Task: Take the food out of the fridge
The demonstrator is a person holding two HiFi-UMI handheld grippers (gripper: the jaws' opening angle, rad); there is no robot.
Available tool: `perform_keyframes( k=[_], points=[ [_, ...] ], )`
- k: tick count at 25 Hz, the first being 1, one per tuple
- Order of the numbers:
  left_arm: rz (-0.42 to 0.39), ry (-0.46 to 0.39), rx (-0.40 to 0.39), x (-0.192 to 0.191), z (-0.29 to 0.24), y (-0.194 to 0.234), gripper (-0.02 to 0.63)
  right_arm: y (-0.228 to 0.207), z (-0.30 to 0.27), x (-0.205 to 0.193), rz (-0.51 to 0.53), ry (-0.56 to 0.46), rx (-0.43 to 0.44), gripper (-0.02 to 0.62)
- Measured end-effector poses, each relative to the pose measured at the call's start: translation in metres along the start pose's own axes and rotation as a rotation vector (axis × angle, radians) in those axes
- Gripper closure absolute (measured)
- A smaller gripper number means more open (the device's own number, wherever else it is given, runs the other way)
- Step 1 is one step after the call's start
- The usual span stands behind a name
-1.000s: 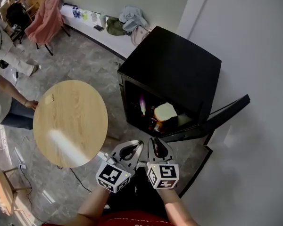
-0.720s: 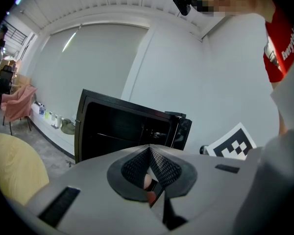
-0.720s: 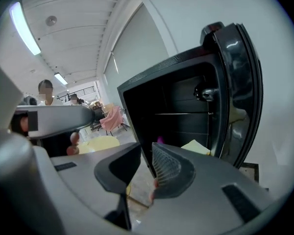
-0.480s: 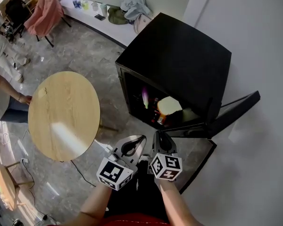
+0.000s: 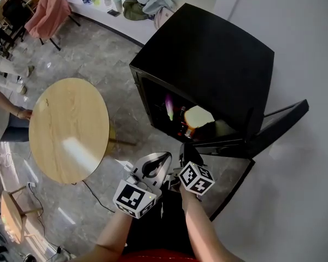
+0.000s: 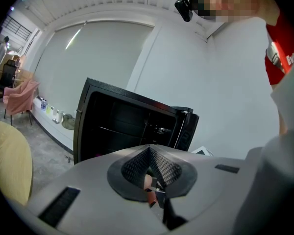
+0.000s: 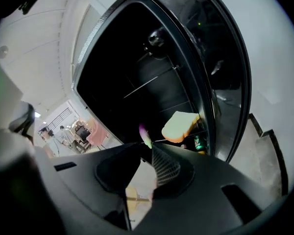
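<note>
Fridge (image 5: 208, 48) gloom half-hides bread (image 5: 198, 115).

Black fridge, door open, food inside.
The fridge (image 5: 208, 64) stands with its door (image 5: 279, 125) swung wide. Inside it, a pale bread slice (image 5: 199, 116) lies flat on a shelf, with a pink-purple item (image 5: 169, 106) just left of the slice.

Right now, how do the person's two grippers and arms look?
The left gripper and right gripper are grey plastic with dark ribbed pads. Each bears a cube with black-and-white square markers. The forearms are bare, with no sleeves showing; the shirt is red.
</note>
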State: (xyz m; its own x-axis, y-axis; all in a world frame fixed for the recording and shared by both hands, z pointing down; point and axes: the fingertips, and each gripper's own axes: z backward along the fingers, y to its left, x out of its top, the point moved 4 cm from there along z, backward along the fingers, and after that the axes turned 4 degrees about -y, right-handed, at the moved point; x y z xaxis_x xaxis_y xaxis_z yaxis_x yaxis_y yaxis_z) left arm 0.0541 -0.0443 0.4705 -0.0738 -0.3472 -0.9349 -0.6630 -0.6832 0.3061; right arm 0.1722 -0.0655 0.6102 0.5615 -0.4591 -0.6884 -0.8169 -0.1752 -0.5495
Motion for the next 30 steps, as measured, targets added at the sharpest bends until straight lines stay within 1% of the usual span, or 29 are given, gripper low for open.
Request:
perform_keyframes(
  k=[4, 8, 11, 14, 19, 26, 30],
  points=[
    [-0.007, 0.016, -0.011, -0.008, -0.009, 0.008, 0.604, -0.008, -0.013, -0.01, -0.057, 0.006, -0.004, 0.541],
    [-0.008, 0.046, -0.011, -0.021, -0.022, 0.018, 0.604, -0.018, -0.024, -0.018, -0.09, 0.015, -0.031, 0.541],
    [-0.002, 0.078, 0.019, -0.037, -0.031, 0.029, 0.604, -0.025, -0.032, -0.02, -0.114, 0.013, -0.043, 0.54],
    [-0.006, 0.123, 0.055, -0.056, -0.038, 0.039, 0.604, -0.034, -0.039, -0.022, -0.189, 0.006, -0.044, 0.54],
    [0.028, 0.156, 0.071, -0.079, -0.047, 0.048, 0.605, -0.044, -0.052, -0.026, -0.256, 0.005, -0.053, 0.54],
    [0.031, 0.176, 0.071, -0.086, -0.049, 0.055, 0.604, -0.06, -0.074, -0.035, -0.472, 0.001, -0.077, 0.507],
    [0.034, 0.181, 0.079, -0.087, -0.049, 0.063, 0.604, -0.069, -0.088, -0.035, -0.581, -0.033, -0.102, 0.505]
  ],
)
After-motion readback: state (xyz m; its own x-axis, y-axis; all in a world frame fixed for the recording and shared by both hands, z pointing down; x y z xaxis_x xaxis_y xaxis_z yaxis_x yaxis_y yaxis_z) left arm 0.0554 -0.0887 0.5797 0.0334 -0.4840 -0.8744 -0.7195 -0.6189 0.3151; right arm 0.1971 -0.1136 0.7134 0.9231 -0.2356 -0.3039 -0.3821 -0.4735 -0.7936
